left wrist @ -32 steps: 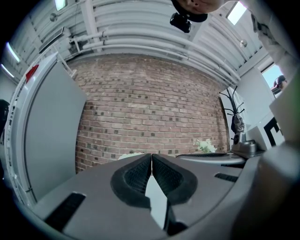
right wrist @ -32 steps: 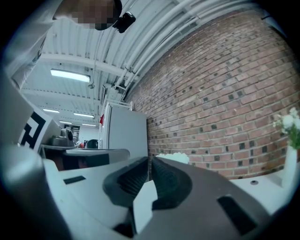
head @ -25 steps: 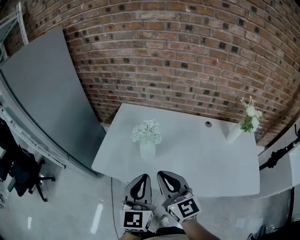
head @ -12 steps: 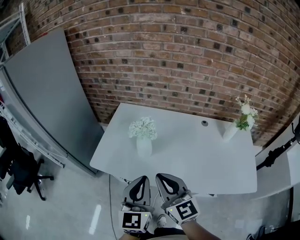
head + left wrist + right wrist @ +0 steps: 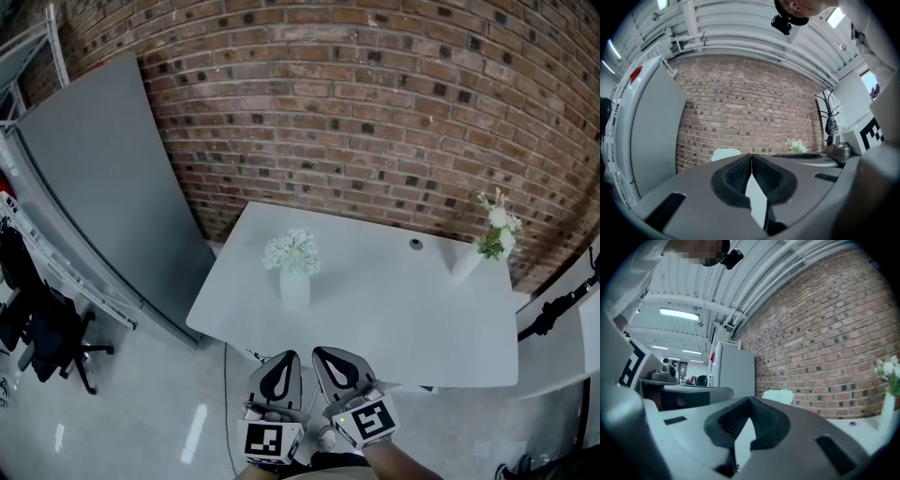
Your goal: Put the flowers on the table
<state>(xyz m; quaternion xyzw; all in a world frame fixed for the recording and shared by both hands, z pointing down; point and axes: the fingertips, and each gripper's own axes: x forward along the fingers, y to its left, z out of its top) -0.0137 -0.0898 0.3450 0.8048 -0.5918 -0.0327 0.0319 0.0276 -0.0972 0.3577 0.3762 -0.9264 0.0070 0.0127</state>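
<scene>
A white table [image 5: 394,309] stands against a brick wall. On its left part sits a white vase with a bunch of small white flowers [image 5: 292,255]. At its far right corner is a second white vase with green-and-white flowers [image 5: 494,236]. Both grippers hover side by side below the table's near edge, apart from everything. My left gripper [image 5: 279,357] is shut and holds nothing. My right gripper [image 5: 330,353] is shut too, empty. In the left gripper view the white bunch [image 5: 725,153] and the far flowers [image 5: 797,146] peek over the jaws; the right gripper view shows the bunch [image 5: 778,395] and the far vase [image 5: 887,409].
A large grey panel [image 5: 103,197] leans at the left of the table. A black office chair [image 5: 47,333] stands at the far left on the grey floor. A small dark round fitting [image 5: 415,245] sits in the tabletop near the far vase. A black stand [image 5: 562,305] is at the right edge.
The head view has shifted slightly, so table and vases sit a little differently in frame. Both grippers stay shut in the same spot.
</scene>
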